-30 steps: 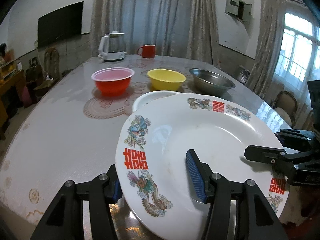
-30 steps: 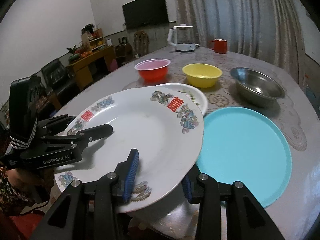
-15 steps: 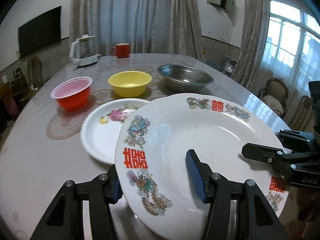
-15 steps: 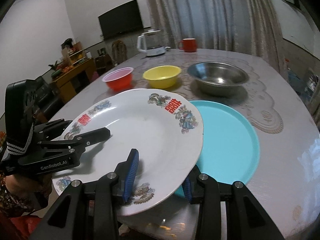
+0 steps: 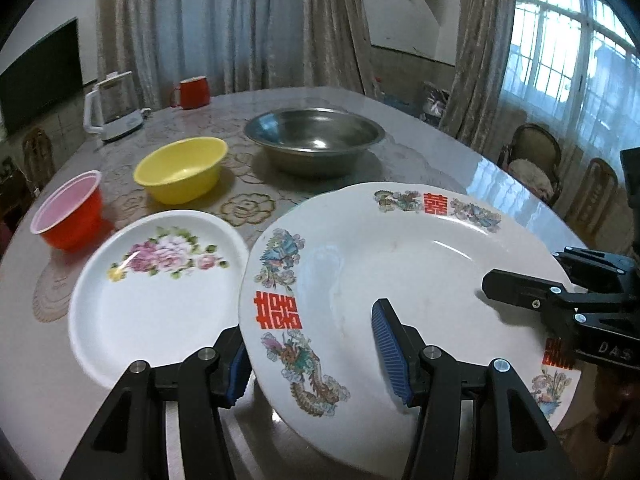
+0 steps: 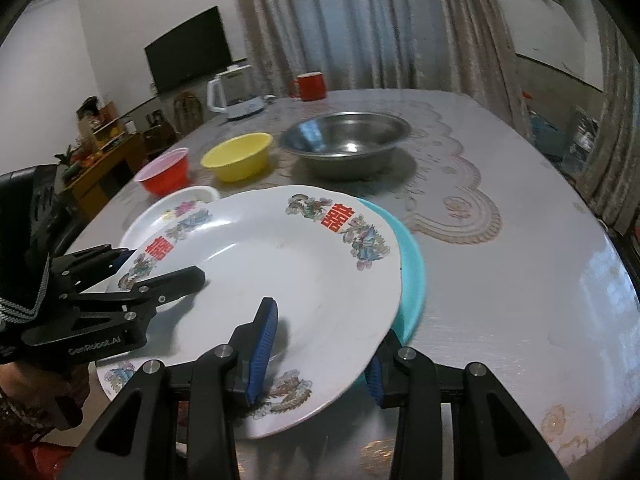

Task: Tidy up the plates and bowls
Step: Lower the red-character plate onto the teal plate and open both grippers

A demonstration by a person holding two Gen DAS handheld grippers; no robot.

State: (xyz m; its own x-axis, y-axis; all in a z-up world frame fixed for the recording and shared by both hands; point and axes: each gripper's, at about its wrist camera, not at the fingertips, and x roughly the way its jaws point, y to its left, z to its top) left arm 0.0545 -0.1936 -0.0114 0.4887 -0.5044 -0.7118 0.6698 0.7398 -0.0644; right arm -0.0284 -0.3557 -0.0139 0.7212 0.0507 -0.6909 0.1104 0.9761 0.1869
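Large round white ceramic plate [image 5: 400, 280] with red double-happiness characters and dragon/phoenix prints round the rim, shallow well, glossy, held tilted above the desk [image 6: 500, 280] near its front edge. Left claw [image 5: 316, 356] clamped on the plate's left rim, one blue ribbed pad on the upper face, the other underneath. Right claw [image 6: 316, 356] clamped on the right rim the same way, one pad on top, one below. Each claw shows in the other's view, gripping the opposite edge.

Under the plate's right side: round turquoise plastic tray [image 6: 412, 272], flat on the desk, mostly covered by the plate. Just left of it: smaller white plate with a pink flower print [image 5: 160, 288], flat on the desk, the big plate's rim overlapping its edge in view.

Behind, in a row left to right: red plastic bowl with pale inside [image 5: 68, 212], yellow plastic bowl [image 5: 180, 174], wide stainless steel basin [image 5: 314, 140], all upright and apart. Far end: white electric kettle [image 5: 112, 112], red mug [image 5: 194, 92].

Desk is oval, glossy pale top with lace-pattern mats. Room: beige curtains [image 5: 224, 24], wall-mounted black TV [image 6: 188, 54], barred window [image 5: 568, 40], wooden chairs [image 5: 536, 156] at right
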